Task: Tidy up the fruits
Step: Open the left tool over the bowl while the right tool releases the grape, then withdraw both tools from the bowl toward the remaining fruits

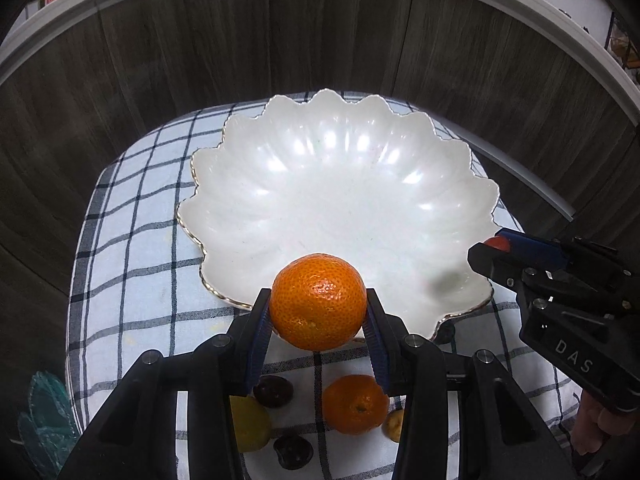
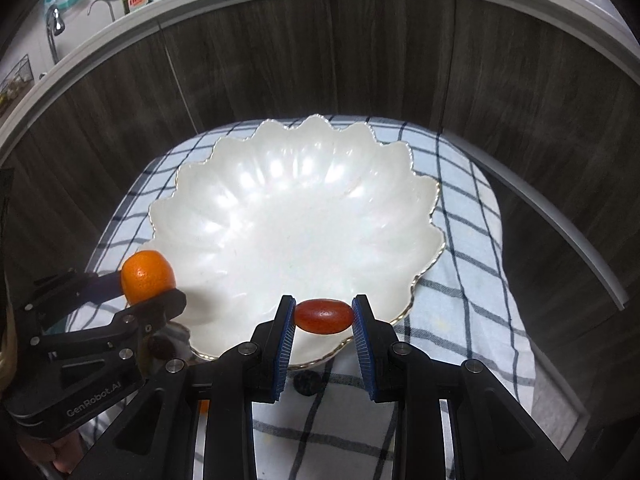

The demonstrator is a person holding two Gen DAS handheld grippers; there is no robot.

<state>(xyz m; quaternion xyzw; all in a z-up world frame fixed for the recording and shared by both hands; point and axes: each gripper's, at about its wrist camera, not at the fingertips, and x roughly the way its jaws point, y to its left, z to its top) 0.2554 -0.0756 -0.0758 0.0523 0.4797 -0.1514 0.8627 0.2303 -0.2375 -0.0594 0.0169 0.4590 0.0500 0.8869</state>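
A white scalloped bowl [image 1: 340, 184] [image 2: 296, 216] with a gold rim rests on a checked cloth, nothing inside it. My left gripper [image 1: 318, 312] is shut on an orange mandarin [image 1: 318, 300], held over the bowl's near rim. From the right wrist view that mandarin [image 2: 147, 276] and the left gripper [image 2: 150, 286] hang at the bowl's left edge. My right gripper [image 2: 324, 316] is shut on a small red oval fruit [image 2: 324, 316] above the near rim. In the left wrist view, the right gripper [image 1: 494, 246] shows at the bowl's right edge with a sliver of the red fruit [image 1: 498, 242].
On the cloth [image 1: 132, 280] near me lie a second mandarin [image 1: 354, 404], a yellow fruit [image 1: 250, 424], two dark fruits [image 1: 274, 391] [image 1: 293, 451] and a small brownish fruit [image 1: 394, 424]. A dark fruit [image 2: 307, 382] sits under the right gripper. Dark wood panels [image 1: 200, 40] stand behind the table.
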